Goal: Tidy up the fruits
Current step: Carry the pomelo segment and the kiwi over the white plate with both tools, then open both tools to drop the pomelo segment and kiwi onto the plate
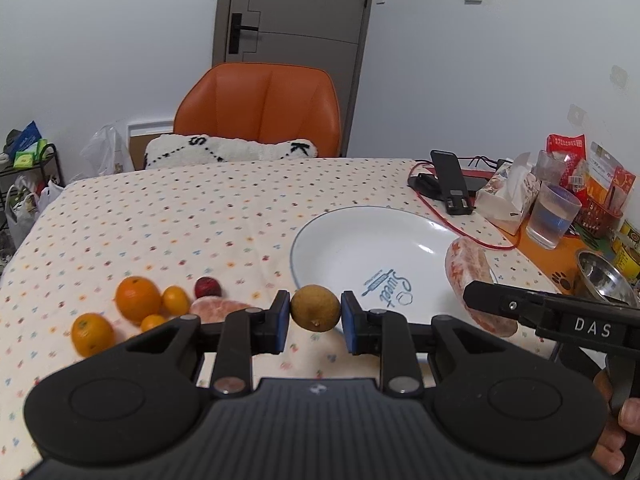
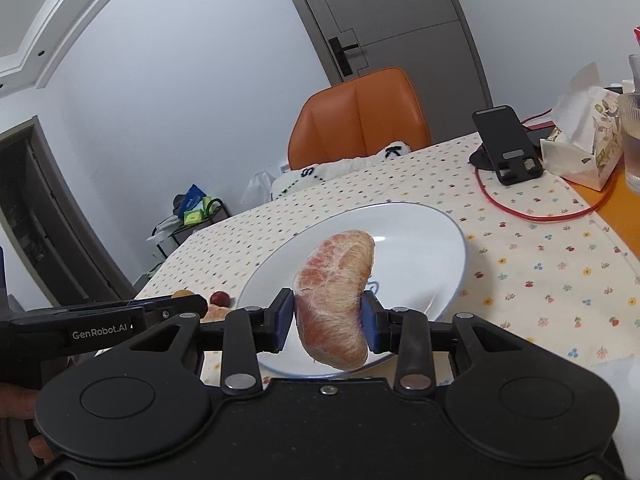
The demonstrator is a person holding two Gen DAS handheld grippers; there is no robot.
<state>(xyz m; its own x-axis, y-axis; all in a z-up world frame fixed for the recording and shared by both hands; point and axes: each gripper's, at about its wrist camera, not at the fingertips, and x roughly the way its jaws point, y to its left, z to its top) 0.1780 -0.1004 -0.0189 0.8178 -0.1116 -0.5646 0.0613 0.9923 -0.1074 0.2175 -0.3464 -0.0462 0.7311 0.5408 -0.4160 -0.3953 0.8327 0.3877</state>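
Observation:
My left gripper (image 1: 315,314) is shut on a small brown round fruit (image 1: 315,307), held just off the near left rim of the white plate (image 1: 360,248). My right gripper (image 2: 328,320) is shut on a peeled pink pomelo segment (image 2: 334,296), raised over the plate (image 2: 420,256); the same segment (image 1: 470,276) shows at the plate's right rim in the left wrist view. On the cloth to the left lie several oranges (image 1: 138,298), a dark red fruit (image 1: 207,287) and a second pomelo segment (image 1: 216,308).
A phone stand (image 1: 450,180), red cable (image 1: 460,228), tissue box (image 1: 508,196), plastic cup (image 1: 552,216), snack packets and a metal bowl (image 1: 604,280) crowd the table's right side. An orange chair (image 1: 260,104) with a white cushion stands behind the table.

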